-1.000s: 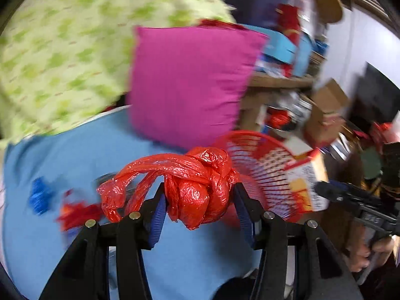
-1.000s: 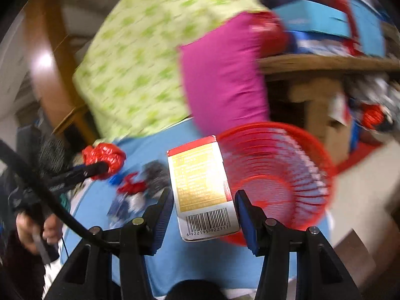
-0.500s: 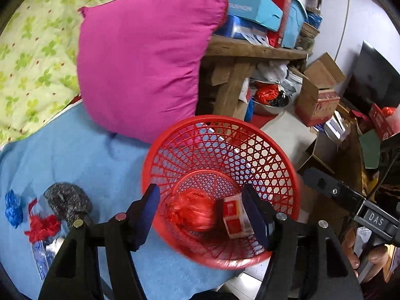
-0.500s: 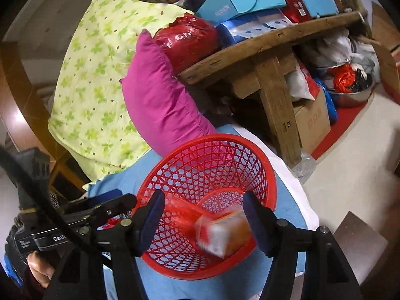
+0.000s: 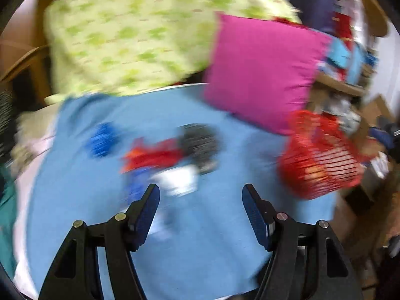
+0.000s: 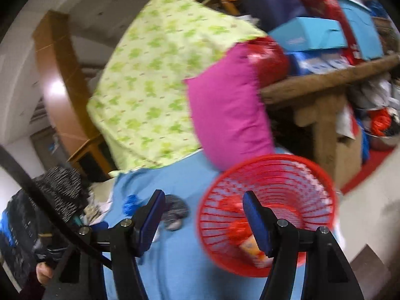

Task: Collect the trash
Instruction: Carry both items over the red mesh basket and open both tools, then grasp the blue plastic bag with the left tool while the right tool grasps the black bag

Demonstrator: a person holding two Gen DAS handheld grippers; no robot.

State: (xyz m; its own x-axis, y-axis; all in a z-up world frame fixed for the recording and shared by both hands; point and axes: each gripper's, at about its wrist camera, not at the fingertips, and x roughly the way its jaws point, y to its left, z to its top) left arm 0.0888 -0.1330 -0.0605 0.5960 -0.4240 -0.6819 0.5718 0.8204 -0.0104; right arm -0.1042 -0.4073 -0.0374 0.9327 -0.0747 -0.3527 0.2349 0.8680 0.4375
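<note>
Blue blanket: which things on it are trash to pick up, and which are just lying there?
For the job:
- red basket
- red scrap
- blue scrap
- dark crumpled bag
- white wrapper

Just lying about:
- pink pillow
- green flowered quilt
- boxes on the wooden shelf

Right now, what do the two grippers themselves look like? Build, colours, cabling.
Both look identical: the left gripper and right gripper have black angular plastic arms with cut-out slots, silver round pivot bolts, and dark blue ribbed pads on the inner faces of the two fingers. A black cable curves across the left of the right wrist view. No markings are legible; no sleeve is visible.
</note>
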